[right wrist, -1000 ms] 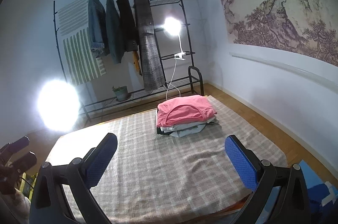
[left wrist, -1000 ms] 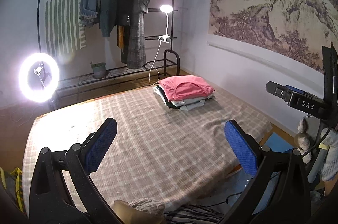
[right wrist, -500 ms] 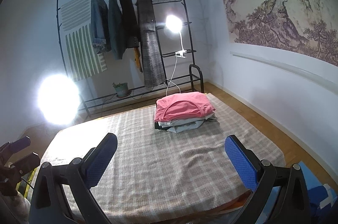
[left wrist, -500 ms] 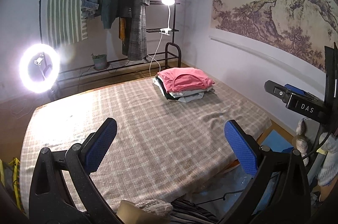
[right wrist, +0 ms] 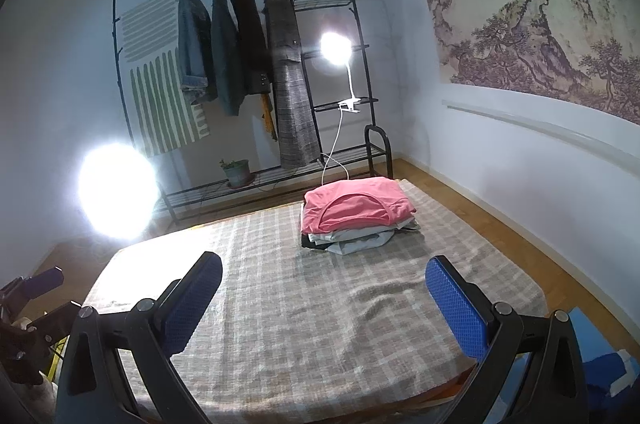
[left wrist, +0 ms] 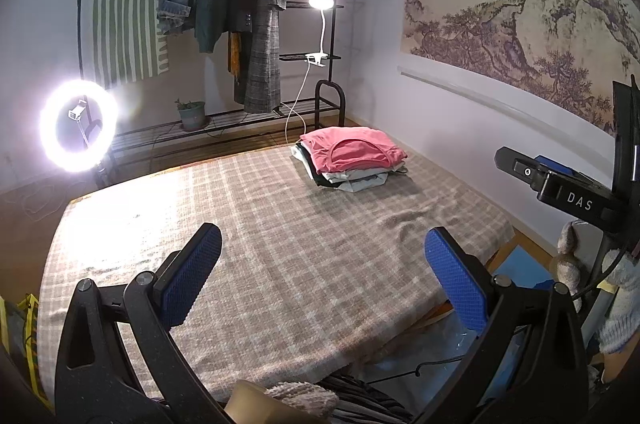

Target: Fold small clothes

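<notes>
The stack of folded clothes, pink top uppermost, looks light, soft and floppy; a single layer would likely sag and slide off the ones below. The best hold is probably a folded edge or corner, pinching through all layers of one garment.

The left gripper stands wide open and holds nothing; the stack lies well ahead of its jaws, slightly toward the right one, on the plaid cover. The right gripper is likewise wide open and empty, with the stack well ahead, roughly between its jaws' lines.
</notes>
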Available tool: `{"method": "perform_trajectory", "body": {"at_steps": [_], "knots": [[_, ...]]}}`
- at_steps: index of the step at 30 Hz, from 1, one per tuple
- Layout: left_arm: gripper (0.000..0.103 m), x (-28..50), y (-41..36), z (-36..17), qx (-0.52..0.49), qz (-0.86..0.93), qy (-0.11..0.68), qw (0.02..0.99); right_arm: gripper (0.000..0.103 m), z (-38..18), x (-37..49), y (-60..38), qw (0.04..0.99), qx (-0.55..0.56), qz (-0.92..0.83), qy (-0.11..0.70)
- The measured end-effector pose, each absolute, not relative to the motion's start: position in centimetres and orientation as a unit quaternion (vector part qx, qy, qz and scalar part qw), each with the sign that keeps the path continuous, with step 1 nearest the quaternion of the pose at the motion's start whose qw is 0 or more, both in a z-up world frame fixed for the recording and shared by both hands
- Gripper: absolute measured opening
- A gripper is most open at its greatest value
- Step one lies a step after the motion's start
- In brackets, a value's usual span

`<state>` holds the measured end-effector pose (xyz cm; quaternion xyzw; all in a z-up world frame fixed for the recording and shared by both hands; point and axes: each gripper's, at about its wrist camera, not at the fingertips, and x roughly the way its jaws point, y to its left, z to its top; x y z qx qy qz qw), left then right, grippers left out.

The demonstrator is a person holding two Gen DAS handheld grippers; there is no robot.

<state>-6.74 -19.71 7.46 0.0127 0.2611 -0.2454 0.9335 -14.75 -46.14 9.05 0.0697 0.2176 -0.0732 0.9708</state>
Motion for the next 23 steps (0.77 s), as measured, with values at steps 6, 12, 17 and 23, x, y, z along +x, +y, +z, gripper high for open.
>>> {"method": "perform_trajectory", "body": {"at_steps": [6, 12, 17, 23], "knots": [[0.103, -6.8, -19.8, 7.4, 0.012, -0.246, 0.262, 0.933, 0.103, 9.0, -14.9, -46.0, 0.971, 0.067, -0.073, 0.218], [0.103, -7.0, -19.9, 7.4, 0.012, -0.243, 0.261, 0.934, 0.103, 8.6, -15.1, -45.8, 0.97, 0.071, -0.076, 0.22], [0.103, -7.1, -19.8, 7.4, 0.012, -0.241, 0.258, 0.936, 0.103, 8.4, -15.3, -45.3, 0.97, 0.068, -0.075, 0.223], [0.103, -7.2, -19.8, 7.5, 0.012, -0.237, 0.25, 0.939, 0.103, 8.2, -15.4, -45.0, 0.969, 0.067, -0.073, 0.225]]}}
